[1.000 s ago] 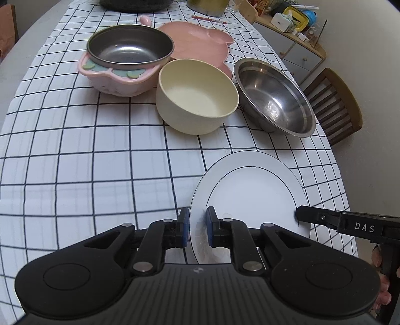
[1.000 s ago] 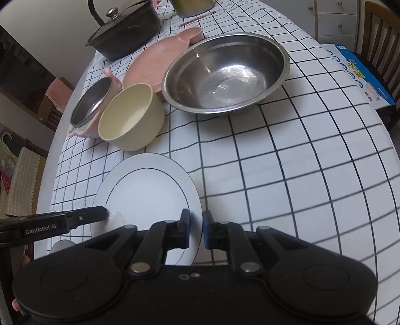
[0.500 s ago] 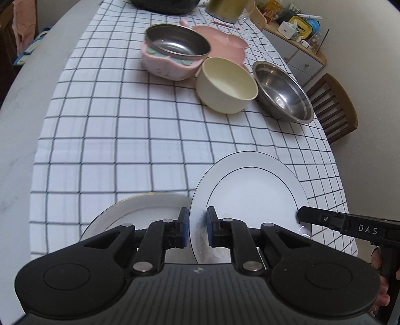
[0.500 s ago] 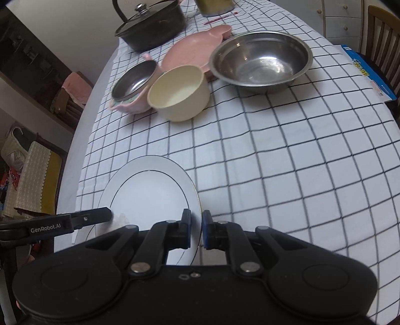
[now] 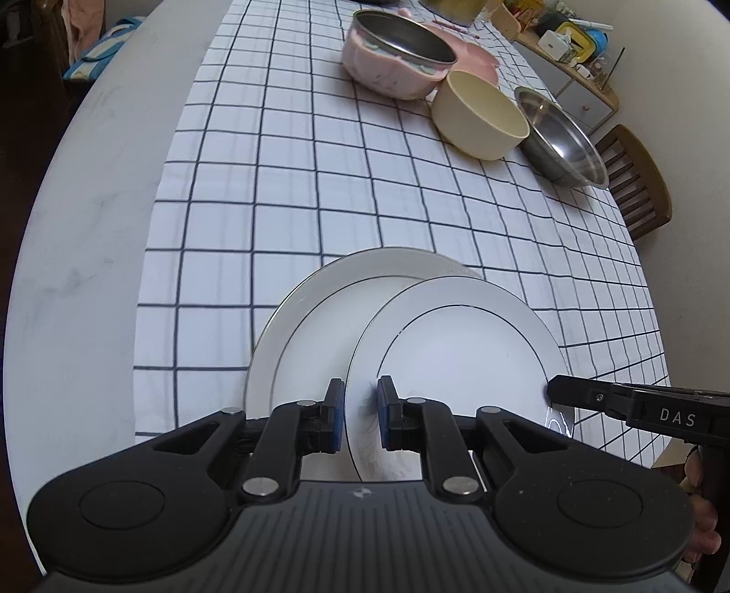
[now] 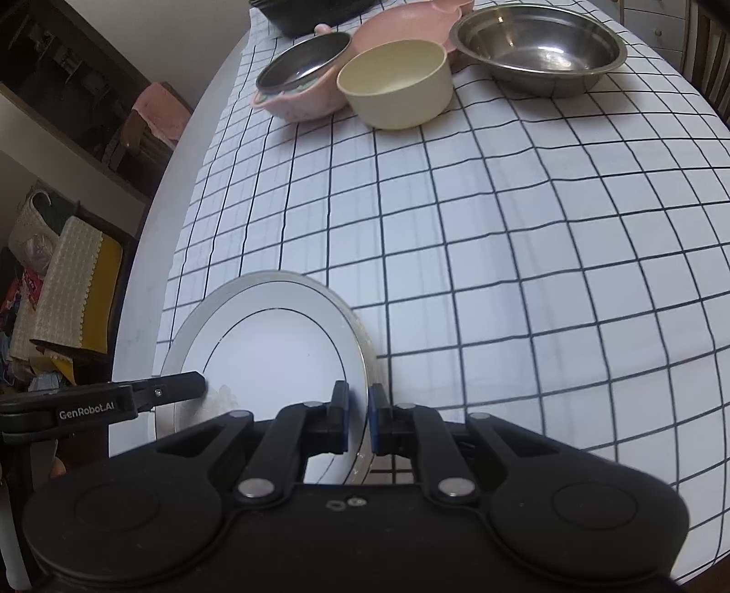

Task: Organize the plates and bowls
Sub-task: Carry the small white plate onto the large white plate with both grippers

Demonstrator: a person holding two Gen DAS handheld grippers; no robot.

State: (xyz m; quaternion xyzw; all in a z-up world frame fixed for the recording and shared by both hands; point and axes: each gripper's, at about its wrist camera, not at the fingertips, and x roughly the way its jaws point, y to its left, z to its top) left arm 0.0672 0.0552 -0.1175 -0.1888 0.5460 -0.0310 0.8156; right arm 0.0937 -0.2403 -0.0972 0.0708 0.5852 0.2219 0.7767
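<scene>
A white plate (image 5: pixel 461 346) with a thin dark ring hangs between both grippers. My left gripper (image 5: pixel 358 413) is shut on its left rim, and my right gripper (image 6: pixel 359 417) is shut on its right rim. The held plate (image 6: pixel 273 356) hovers just above a second, larger white plate (image 5: pixel 310 328) lying on the checked tablecloth (image 5: pixel 283 191) and covers its right part. At the far end stand a cream bowl (image 5: pixel 479 114), a pink bowl with a steel insert (image 5: pixel 392 59), a steel bowl (image 5: pixel 563 141) and a pink plate (image 6: pixel 406 23).
Bare grey table (image 5: pixel 91 228) runs along the cloth's left side. A wooden chair (image 5: pixel 638 182) stands at the right edge, with a cabinet of small items behind it. A black pot (image 6: pixel 319 13) sits behind the bowls. A person's fingers (image 5: pixel 705 524) hold the right gripper's handle.
Both grippers have carried the plate back and to the left, away from the bowls. A second white plate has come into view beneath it. Both stay shut on the rim.
</scene>
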